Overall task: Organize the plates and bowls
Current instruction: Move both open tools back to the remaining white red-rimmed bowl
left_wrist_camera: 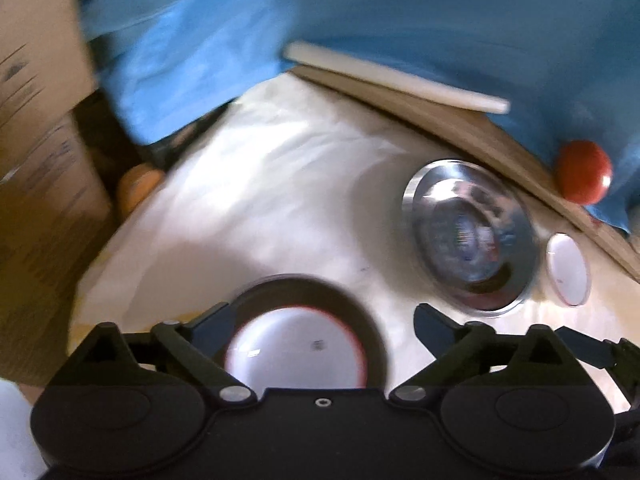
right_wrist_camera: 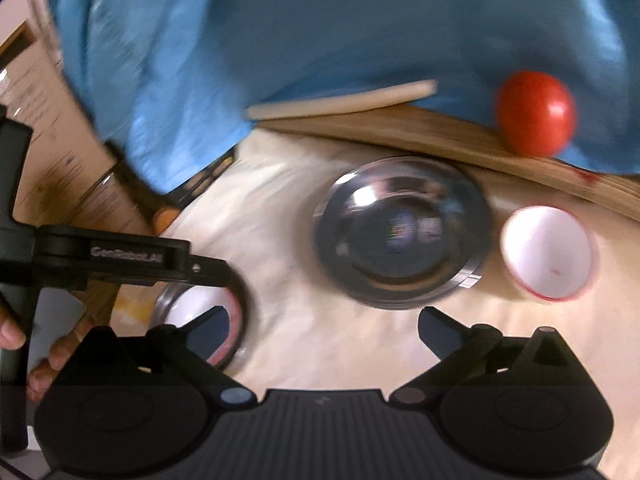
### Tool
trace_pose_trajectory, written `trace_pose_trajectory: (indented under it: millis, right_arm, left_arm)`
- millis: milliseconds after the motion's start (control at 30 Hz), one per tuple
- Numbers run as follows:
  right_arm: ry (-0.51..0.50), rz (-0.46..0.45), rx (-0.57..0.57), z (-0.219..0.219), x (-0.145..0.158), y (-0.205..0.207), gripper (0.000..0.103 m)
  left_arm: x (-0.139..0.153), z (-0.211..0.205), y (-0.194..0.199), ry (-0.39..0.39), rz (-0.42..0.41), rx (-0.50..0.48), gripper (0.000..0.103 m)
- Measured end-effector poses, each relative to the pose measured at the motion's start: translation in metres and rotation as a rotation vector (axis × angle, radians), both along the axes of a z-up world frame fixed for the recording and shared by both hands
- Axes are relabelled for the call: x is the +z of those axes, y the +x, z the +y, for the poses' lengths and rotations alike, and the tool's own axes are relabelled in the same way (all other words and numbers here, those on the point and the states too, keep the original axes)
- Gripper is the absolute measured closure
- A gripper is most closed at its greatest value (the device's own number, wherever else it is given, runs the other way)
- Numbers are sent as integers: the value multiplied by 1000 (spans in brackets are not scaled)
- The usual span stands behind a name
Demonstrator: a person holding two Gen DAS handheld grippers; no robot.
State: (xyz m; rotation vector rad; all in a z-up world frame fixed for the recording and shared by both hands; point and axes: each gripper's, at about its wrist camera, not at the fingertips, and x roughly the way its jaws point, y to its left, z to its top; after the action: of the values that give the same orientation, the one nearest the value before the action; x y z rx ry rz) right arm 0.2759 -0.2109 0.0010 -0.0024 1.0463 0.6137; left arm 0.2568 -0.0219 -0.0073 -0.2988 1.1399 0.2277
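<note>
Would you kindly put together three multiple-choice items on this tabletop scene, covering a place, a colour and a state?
1. Where does the small white bowl with the red rim stand relative to the shiny steel bowl in the right wrist view?
A. to its right
B. inside it
C. to its left

2. What colour is the round ball at the edge of the blue cloth?
A. green
B. red
C. yellow

3. How do the jaws of the right hand-held gripper stand?
A. shut on the steel bowl
B. shut on nothing
C. open, with nothing between them

Answers:
1. A, since the white bowl sits apart on the right of the steel one.
2. B, since the ball shows plainly red in both views.
3. C, since both fingers stand wide apart over bare white table covering.
</note>
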Motion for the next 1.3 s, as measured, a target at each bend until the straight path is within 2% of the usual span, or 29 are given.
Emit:
trace_pose_trajectory:
  millis: [333, 500, 700, 967, 1100, 1300]
  right_arm:
    - [-49, -21, -304, -91, 6, 14, 0]
    - [-78, -16, -416, -128, 2, 10, 0]
    - [-127, -27, -493, -159, -5, -1, 0]
    - [-169, -77, -536, -178, -7, -3, 0]
    - [-132, -77, -566, -193, -8, 8, 0]
    - [-85, -56, -558, -206, -10, 38, 0]
  left_arm:
    - [-3, -84, 37, -59, 16, -214, 5]
    - [-12, -118, 51, -141, 27, -237, 5]
    - [-27, -152, 64, -242, 53, -187, 5]
    - [-44, -175, 76, -213, 78, -107, 5]
    - [-54, -173, 82, -214, 90, -19, 5]
    - [-70, -162, 82, -300, 117, 113, 5]
